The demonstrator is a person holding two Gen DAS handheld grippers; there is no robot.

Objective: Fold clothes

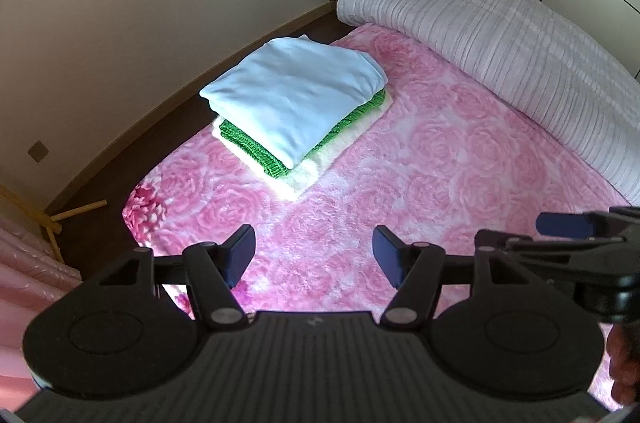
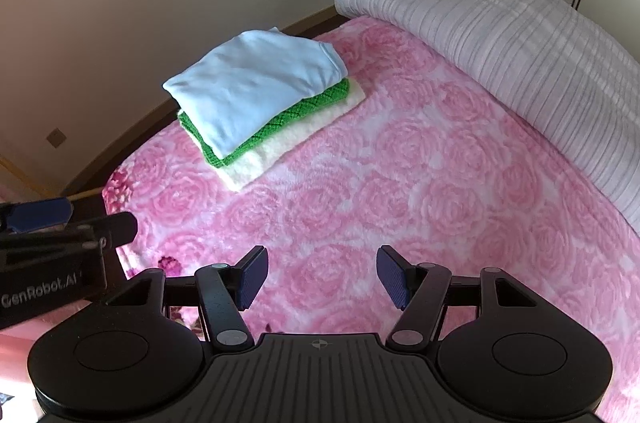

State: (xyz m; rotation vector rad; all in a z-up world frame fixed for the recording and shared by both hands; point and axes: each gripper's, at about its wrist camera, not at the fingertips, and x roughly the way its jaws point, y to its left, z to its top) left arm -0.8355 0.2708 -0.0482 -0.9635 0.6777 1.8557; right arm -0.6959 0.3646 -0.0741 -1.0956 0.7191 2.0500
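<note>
Both tools empty. My left tool [image 1: 314, 257] has its jaws spread wide, nothing between them, hovering over the pink rose blanket [image 1: 420, 163] on the bed. My right tool [image 2: 322, 273] is the same: wide open, holding nothing, above the same blanket.

Clothes sit in one stack, upper centre-left of both views, near the bed's far edge. Pale blue garment [image 1: 296, 95] on top, folded flat. Green knit [image 1: 276, 163] under it, edge peeking out at the front and right. Cream piece [image 1: 296, 183] at the bottom, resting on the blanket. Stack looks tidy, edges roughly aligned, well apart from both tools.

A rolled whitish quilt [image 1: 500, 63] lies along the right side of the frame; it's bedding, not part of the pile as far as I can tell.

Progress call: three items folded and stacked, no loose garment visible anywhere on the bed. Looks finished or nearly so, unless more clothes are out of frame.
</note>
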